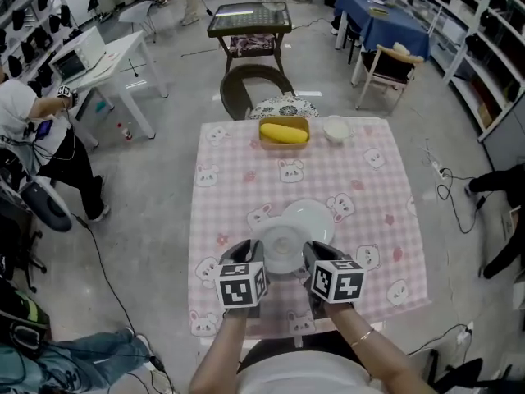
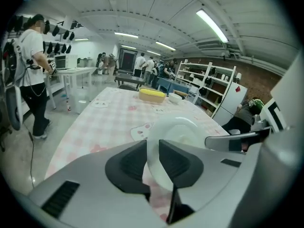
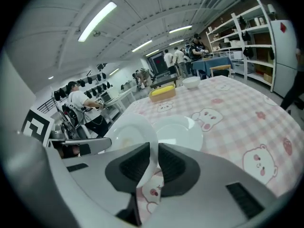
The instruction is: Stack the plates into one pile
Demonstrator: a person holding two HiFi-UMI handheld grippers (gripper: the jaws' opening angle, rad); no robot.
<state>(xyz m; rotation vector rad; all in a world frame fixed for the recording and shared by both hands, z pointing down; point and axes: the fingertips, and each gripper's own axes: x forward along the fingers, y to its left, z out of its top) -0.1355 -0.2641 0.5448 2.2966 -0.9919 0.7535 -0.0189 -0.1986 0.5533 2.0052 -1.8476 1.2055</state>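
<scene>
Fingers (image 2: 128,164) of left gripper (image 1: 253,259) clamp the held plate (image 1: 281,246) at its left rim | right gripper (image 1: 314,259) nips the right rim (plate lifted, tilted) | second plate (image 1: 312,216) flat just beyond its far edge | open tablecloth (image 1: 225,183) runs on to yellow box (image 1: 284,132), bowl (image 1: 335,128)

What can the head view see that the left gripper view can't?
Only the head view shows the brown chair and the person's forearms. Only the left gripper view shows the ceiling lights and the dark pads of the left gripper squeezing the rim of the white plate. Both show the white plate, the yellow item and the pink bunny tablecloth.
</scene>
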